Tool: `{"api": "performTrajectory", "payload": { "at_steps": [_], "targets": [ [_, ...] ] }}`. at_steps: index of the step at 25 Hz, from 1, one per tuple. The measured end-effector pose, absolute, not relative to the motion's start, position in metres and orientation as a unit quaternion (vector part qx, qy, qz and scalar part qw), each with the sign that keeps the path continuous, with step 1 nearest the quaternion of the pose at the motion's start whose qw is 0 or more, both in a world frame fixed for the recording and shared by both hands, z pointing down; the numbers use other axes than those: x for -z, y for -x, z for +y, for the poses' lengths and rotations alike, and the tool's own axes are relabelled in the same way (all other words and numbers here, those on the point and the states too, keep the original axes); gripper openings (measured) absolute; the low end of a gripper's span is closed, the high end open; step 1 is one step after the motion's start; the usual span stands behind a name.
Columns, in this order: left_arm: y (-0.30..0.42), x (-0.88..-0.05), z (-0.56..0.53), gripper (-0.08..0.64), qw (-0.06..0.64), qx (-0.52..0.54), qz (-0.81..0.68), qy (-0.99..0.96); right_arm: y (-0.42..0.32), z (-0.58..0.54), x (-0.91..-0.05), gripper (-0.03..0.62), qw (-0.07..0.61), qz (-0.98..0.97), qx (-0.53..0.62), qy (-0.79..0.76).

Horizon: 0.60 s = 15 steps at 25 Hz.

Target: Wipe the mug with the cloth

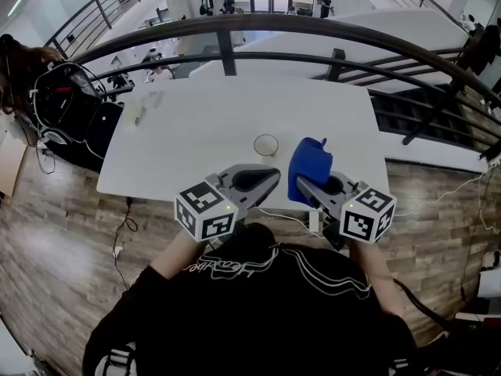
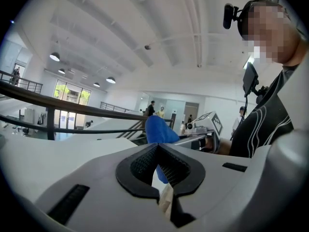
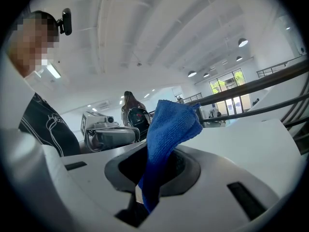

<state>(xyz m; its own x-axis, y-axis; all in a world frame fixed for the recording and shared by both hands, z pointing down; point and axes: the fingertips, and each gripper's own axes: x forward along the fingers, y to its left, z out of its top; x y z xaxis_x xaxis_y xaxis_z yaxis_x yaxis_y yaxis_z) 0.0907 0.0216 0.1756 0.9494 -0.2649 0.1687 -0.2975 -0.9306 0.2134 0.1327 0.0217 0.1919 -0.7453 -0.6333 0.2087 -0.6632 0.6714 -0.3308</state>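
You hold both grippers low in the head view, just in front of your chest, at the near edge of the white desk. The left gripper sits left of centre. In its own view its dark fingers are pressed together at the tips with nothing pinched. The blue you see through the gap behind them lies beyond the gripper.

The right gripper sits just right of centre, close beside the left one but not touching it. Its fingers are clamped on the blue cloth. The cloth is bunched and stands up out of the grip, with a small corner sticking up at its top. In the right gripper view it rises from between the fingers and leans toward the right of the frame, and a short tail hangs below the pinch point.

The mug stands upright on the desk near the middle of the head view. It is just beyond the tips of both grippers and a little left of the cloth, touched by neither. You look straight down into its round rim.

A dark curved railing runs along the far side of the desk across the top of the frame. Wooden floor shows at the lower left.
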Motion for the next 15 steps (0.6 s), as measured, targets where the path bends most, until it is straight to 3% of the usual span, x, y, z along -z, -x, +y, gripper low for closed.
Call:
{"api": "performTrajectory", "payload": {
  "at_steps": [15],
  "targets": [
    [-0.082,-0.178,0.009,0.009,0.137,-0.064,-0.157,-0.976,-0.124,0.008,-0.195,0.051,0.049,-0.917,-0.204,-0.34]
  ]
}}
